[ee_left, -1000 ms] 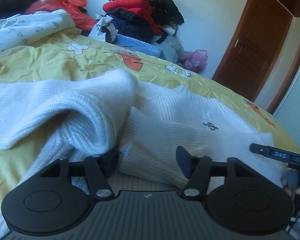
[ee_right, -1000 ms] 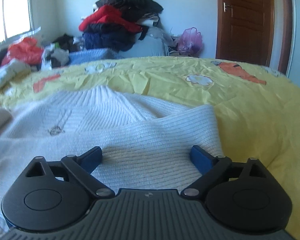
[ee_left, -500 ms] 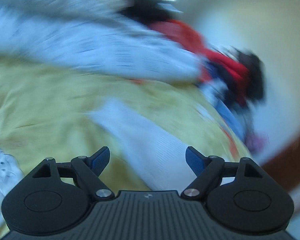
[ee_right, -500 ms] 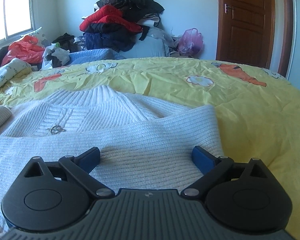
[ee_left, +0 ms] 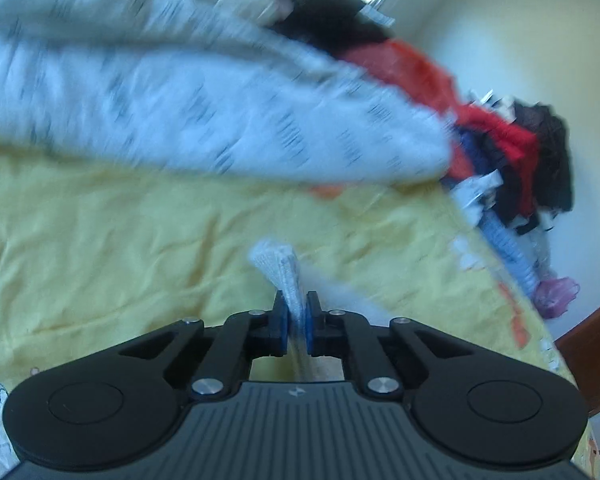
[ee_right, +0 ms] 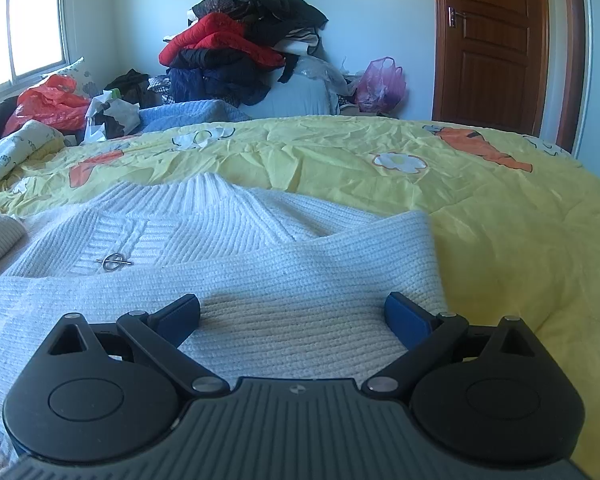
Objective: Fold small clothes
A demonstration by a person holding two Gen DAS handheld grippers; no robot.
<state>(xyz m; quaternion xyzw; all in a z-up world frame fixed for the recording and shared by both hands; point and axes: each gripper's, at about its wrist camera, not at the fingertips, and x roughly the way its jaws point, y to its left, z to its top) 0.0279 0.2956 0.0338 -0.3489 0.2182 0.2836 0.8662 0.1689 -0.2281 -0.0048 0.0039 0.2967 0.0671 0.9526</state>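
A white knit sweater [ee_right: 220, 220] lies flat on the yellow bedspread [ee_right: 500, 240], one sleeve [ee_right: 320, 276] folded across its front below a small metal pin [ee_right: 114, 261]. My right gripper [ee_right: 292, 316] hovers open just over that sleeve, nothing between its fingers. In the left wrist view my left gripper [ee_left: 296, 314] is shut on a white knit edge [ee_left: 278, 264], which sticks up from between the blue pads. That view is tilted and blurred, so I cannot tell which part of the sweater the edge belongs to.
A rolled printed quilt [ee_left: 180, 100] lies along the bed's far side. A tall pile of clothes [ee_right: 240, 48], a pink bag [ee_right: 380, 80] and a red bag [ee_right: 48, 104] stand behind the bed. A brown door [ee_right: 492, 40] is at the right.
My left gripper swung off the sweater's body toward the quilt side, rolled, and went from open to shut on a white knit edge. The right gripper has stayed put.
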